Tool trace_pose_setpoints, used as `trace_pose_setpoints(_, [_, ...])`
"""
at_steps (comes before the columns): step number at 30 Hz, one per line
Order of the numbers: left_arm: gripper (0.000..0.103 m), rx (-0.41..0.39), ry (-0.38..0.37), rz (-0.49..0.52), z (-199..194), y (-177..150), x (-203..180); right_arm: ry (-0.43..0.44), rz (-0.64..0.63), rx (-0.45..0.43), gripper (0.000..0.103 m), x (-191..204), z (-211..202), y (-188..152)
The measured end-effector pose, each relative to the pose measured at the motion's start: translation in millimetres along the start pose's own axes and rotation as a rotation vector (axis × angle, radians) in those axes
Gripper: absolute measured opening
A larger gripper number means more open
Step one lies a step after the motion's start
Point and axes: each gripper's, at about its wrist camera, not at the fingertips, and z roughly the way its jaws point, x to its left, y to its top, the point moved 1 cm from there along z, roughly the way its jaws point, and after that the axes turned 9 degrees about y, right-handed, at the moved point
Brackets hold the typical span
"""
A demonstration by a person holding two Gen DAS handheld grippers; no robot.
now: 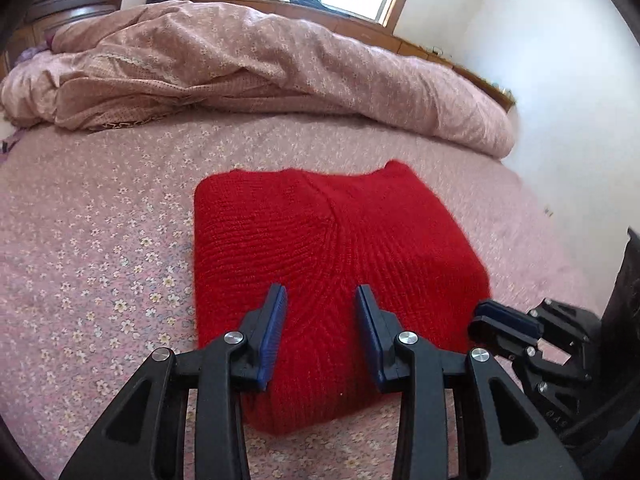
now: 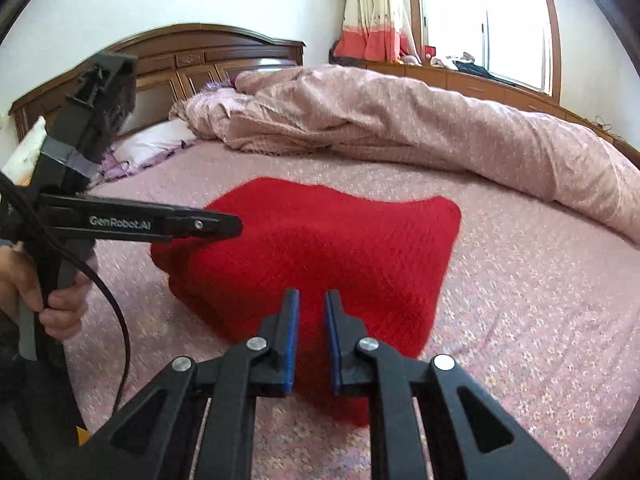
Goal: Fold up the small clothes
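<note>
- A red knitted garment (image 1: pixel 332 264) lies folded into a rough rectangle on the bed (image 1: pixel 100 240), on the pink flowered sheet, near the front edge of the view and well apart from the bunched pink quilt (image 1: pixel 280 72) behind it.
- The left tool (image 1: pixel 322 300) hangs over the near part of the garment, its blue-padded jaws spread with a clear gap; red knit shows between them, but the pads do not press on it.
- The right tool (image 2: pixel 311 300) hangs over the garment's near corner, its jaws drawn close with only a narrow slit left; whether they pinch any fabric I cannot tell.
- In the left wrist view the right tool appears at the lower right, just beside the garment's right edge.
- In the right wrist view a hand (image 2: pixel 44 296) grips the left tool's handle, a black cable looping below it.
- A wooden headboard (image 2: pixel 192 56) and a bright window (image 2: pixel 484 20) stand beyond the bed.
</note>
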Motion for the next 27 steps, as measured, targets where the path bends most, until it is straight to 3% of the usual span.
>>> trace_pose_setpoints(4, [0.03, 0.04, 0.062, 0.025, 12, -8, -2, 0.009, 0.022, 0.055, 0.006, -15, 13, -12])
trace_pose_setpoints(20, [0.03, 0.043, 0.07, 0.036, 17, -15, 1, 0.1, 0.173, 0.114, 0.0, -36, 28, -22])
trace_pose_setpoints(27, [0.03, -0.035, 0.089, 0.068, 1, -11, -6, 0.107, 0.162, 0.051, 0.0, -31, 17, -15])
